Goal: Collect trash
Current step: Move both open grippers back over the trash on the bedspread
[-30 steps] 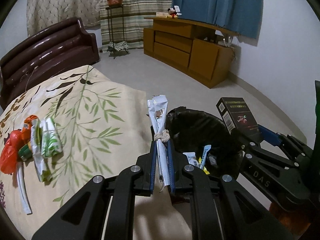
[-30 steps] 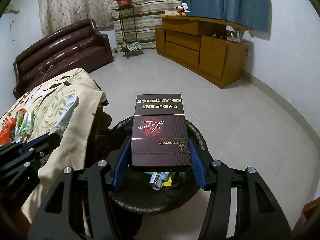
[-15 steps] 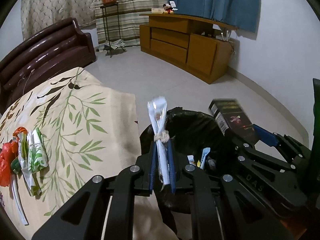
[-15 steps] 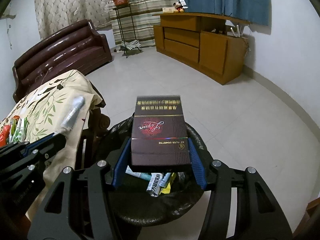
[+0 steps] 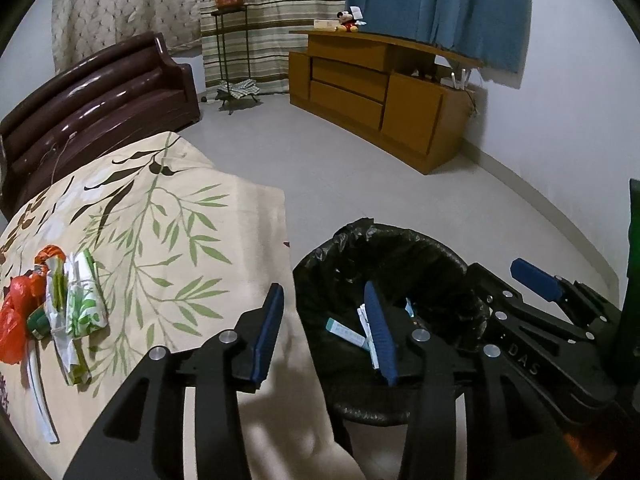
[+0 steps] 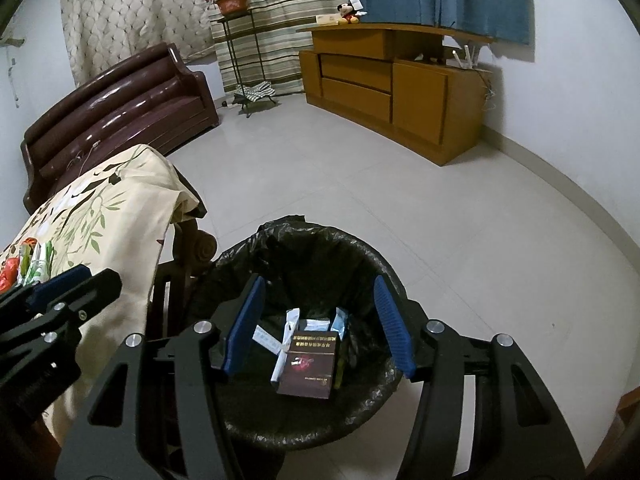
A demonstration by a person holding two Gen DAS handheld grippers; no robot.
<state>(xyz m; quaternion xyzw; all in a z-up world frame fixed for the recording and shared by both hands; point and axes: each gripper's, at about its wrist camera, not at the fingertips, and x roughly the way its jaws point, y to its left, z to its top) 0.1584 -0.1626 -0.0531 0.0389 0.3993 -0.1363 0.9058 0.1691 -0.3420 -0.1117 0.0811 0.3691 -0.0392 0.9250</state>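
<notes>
1. The left tool (image 5: pixel 324 332) is shown from its own camera with jaws apart and opening; nothing is held between them. It hangs over the gap between the table (image 5: pixel 168 216) edge and the bin (image 5: pixel 436 248).
2. The right tool (image 6: pixel 318 322) is shown from its own camera with jaws spread wide and empty, directly above the bin (image 6: pixel 384 392) mouth.
3. The bin, lined with a black bag, stands on the floor just beside the table. Only the right view looks straight into it: a dark cigarette box (image 6: pixel 308 366) lies flat on white wrappers (image 6: pixel 286 342).
4. In the left view the box is hidden; only a few pale wrappers (image 5: pixel 346 331) are seen inside the bin, partly behind the right-hand finger.
5. Remaining trash (image 5: pixel 60 304), an orange bag and green-and-white packets, is seen clearly only in the left view, lying on the leaf-printed cloth well apart from the bin. In the right view it is a sliver at the frame edge (image 6: pixel 28 266).
6. Each tool appears in the other's view at the border.
</notes>
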